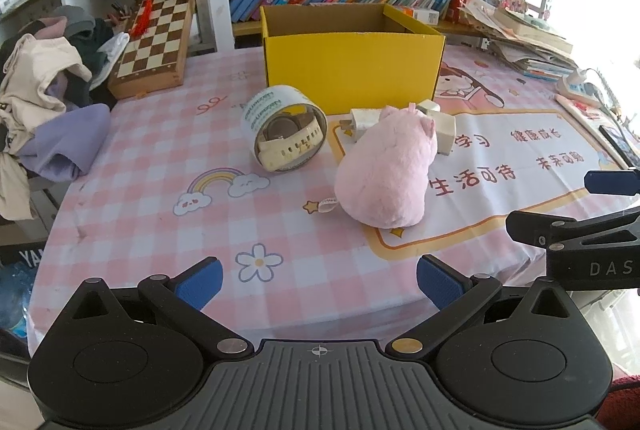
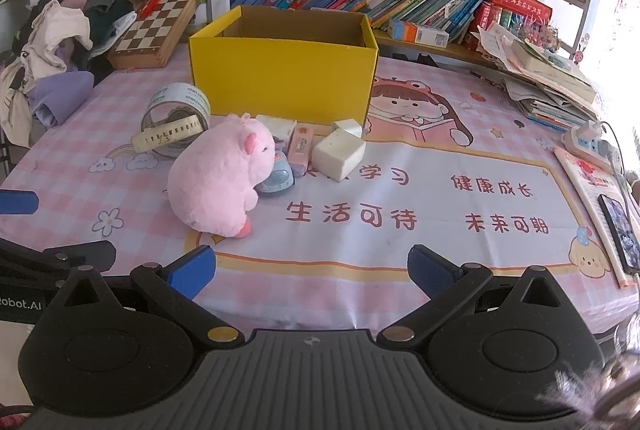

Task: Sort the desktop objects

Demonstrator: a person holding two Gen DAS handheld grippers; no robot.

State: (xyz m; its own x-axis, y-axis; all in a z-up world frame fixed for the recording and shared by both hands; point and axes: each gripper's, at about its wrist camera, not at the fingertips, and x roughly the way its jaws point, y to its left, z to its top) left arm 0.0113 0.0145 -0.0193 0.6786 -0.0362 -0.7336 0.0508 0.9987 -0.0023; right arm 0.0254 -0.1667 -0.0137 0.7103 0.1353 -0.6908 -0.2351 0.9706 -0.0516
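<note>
Nothing sorted yet: my left gripper (image 1: pixel 318 284) and right gripper (image 2: pixel 312 272) hover with jaws spread, empty; pig (image 2: pixel 222 178), tape (image 1: pixel 280 128), chargers (image 2: pixel 339 154) lie outside the box (image 2: pixel 284 78).

Both wrist views low at table edge, facing yellow box (image 1: pixel 352 70), shared.

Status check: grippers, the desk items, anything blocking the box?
Left gripper open, empty. Right gripper open, empty. Pink plush, tape roll, white blocks on table; yellow box looks empty. Path clear.
</note>
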